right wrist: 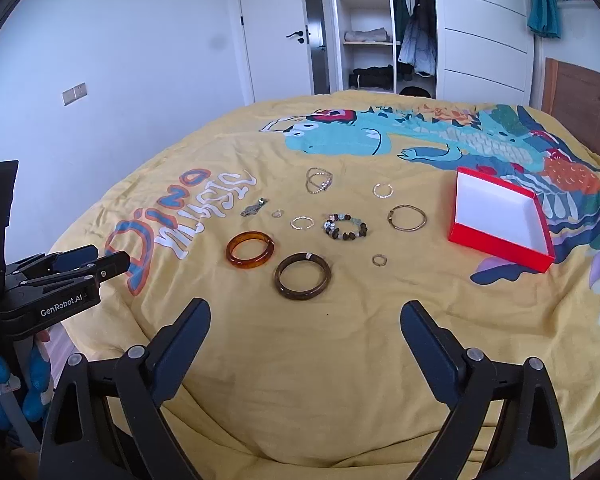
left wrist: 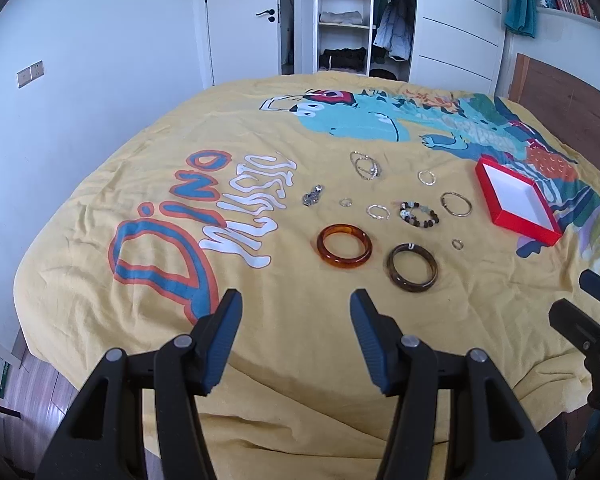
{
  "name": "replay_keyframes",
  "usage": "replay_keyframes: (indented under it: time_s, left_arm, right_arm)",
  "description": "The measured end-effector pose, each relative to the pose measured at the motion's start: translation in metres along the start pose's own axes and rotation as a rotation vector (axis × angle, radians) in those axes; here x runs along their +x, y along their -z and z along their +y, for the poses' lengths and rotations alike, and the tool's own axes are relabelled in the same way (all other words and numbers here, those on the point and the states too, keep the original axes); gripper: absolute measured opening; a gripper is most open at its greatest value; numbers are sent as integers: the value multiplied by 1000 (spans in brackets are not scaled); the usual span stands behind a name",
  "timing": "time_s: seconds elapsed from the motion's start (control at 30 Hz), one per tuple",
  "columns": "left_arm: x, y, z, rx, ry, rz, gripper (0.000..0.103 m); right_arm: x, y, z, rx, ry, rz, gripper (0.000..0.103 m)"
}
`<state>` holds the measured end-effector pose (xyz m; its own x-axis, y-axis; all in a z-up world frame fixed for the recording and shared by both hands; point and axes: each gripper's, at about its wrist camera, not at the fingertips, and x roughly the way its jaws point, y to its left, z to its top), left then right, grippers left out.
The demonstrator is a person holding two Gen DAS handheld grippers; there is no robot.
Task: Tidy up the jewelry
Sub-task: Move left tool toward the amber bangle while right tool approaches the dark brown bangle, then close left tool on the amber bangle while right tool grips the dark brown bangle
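Both the left gripper (left wrist: 296,300) and right gripper (right wrist: 305,312) stood wide apart, holding nothing, above the yellow bedspread (right wrist: 340,360). Bangles and rings lay beside the red box (right wrist: 500,220), which was empty

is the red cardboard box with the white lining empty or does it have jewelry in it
Empty. The red cardboard box shows only bare white lining in both views; the amber bangle, dark brown bangle and smaller pieces all lie on the yellow bedspread.
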<state>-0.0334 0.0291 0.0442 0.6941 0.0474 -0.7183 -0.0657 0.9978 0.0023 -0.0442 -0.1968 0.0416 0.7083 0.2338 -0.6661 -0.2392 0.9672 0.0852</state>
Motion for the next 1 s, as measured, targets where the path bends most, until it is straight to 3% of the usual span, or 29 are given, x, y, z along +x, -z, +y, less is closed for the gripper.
replay_keyframes:
  time_s: [0.4, 0.73, 1.0]
  left_arm:
    - [13, 2, 6, -23, 43, 31, 54]
    - [44, 1, 7, -36, -4, 58, 54]
    - [78, -18, 8, -48, 0, 87, 54]
  right_arm:
    - [4, -1, 1, -5, 1, 37, 74]
    - [40, 0, -14, 20, -24, 88, 64]
    - [79, -6, -23, 24, -57, 135, 56]
